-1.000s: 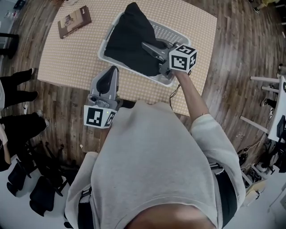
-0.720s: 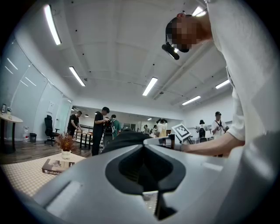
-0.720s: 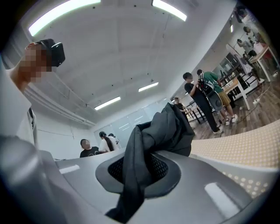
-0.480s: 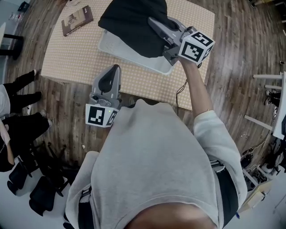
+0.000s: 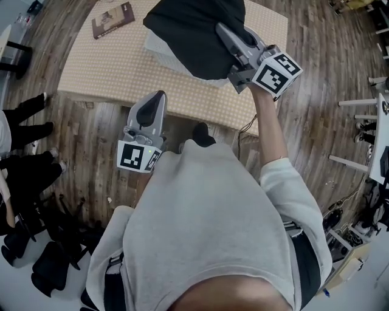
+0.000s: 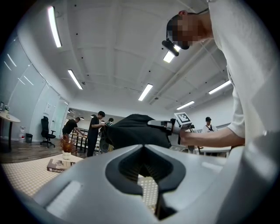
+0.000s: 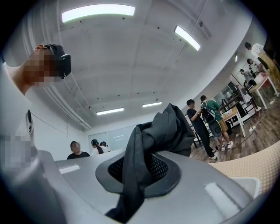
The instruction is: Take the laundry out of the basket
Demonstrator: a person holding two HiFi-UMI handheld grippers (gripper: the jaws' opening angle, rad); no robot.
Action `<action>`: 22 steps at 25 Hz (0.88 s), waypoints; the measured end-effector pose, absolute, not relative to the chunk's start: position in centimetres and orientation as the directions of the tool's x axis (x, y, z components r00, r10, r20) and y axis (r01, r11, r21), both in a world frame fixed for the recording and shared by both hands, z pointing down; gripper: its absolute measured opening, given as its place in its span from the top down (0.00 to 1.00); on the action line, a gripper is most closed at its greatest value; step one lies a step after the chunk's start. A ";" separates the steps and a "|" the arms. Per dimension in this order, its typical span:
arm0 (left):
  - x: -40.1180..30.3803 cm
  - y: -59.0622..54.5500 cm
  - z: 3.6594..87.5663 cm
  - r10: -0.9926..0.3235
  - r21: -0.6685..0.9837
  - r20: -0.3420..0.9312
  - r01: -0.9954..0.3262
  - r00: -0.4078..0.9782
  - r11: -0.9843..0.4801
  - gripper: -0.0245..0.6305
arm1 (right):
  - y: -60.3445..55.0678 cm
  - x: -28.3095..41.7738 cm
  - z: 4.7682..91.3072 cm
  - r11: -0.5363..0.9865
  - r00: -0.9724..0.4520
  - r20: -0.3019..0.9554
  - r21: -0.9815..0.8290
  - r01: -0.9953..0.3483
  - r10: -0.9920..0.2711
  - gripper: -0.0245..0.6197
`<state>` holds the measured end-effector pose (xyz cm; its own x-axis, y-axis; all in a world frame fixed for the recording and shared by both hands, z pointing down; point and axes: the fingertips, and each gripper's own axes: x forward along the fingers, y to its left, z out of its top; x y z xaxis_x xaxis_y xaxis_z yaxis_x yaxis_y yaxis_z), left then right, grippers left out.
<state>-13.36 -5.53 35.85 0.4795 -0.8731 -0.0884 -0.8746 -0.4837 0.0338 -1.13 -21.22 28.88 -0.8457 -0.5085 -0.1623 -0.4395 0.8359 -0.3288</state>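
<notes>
In the head view my right gripper (image 5: 222, 30) is raised over the table, shut on a black garment (image 5: 191, 30) that hangs from it in a bunch. That cloth covers most of the white laundry basket (image 5: 159, 50), of which only a corner shows. The right gripper view has the dark fabric (image 7: 166, 127) pinched between the jaws of my right gripper (image 7: 144, 157) and trailing down out of them. My left gripper (image 5: 154, 100) hovers at the table's near edge, shut and empty. In the left gripper view, beyond my left gripper (image 6: 143, 151), the lifted garment (image 6: 131, 131) hangs.
The table (image 5: 109, 67) has a dotted beige cloth, with a brown book (image 5: 112, 12) at its far left corner. A person's legs in black (image 5: 24, 121) are at the left, on the wood floor. White furniture (image 5: 380, 121) is at the right.
My right gripper has risen and moved away from me with the black garment, which now hangs above the basket instead of lying in it. The left gripper has stayed put.
</notes>
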 end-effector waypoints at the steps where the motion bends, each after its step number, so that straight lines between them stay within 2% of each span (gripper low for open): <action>1: -13.6 -4.7 35.9 -0.871 0.035 -0.091 -0.873 0.483 -0.487 0.95 | -20.1 -1.3 28.4 0.838 -0.843 -0.170 -0.321 -0.442 -0.510 0.89; 12: -11.4 3.3 35.6 -0.833 0.049 -0.119 -0.834 0.541 -0.549 0.95 | -8.0 -1.2 28.8 0.835 -0.840 -0.170 -0.321 -0.447 -0.515 0.89; 22: -7.4 8.6 35.1 -0.865 0.027 -0.093 -0.867 0.493 -0.497 0.95 | -0.9 2.8 30.9 0.843 -0.863 -0.168 -0.368 -0.393 -0.476 0.89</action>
<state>-7.37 8.61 35.13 0.4927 -0.8652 -0.0929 -0.8674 -0.4969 0.0266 2.81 -0.89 30.91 -0.8632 -0.4761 -0.1679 -0.3930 0.8425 -0.3684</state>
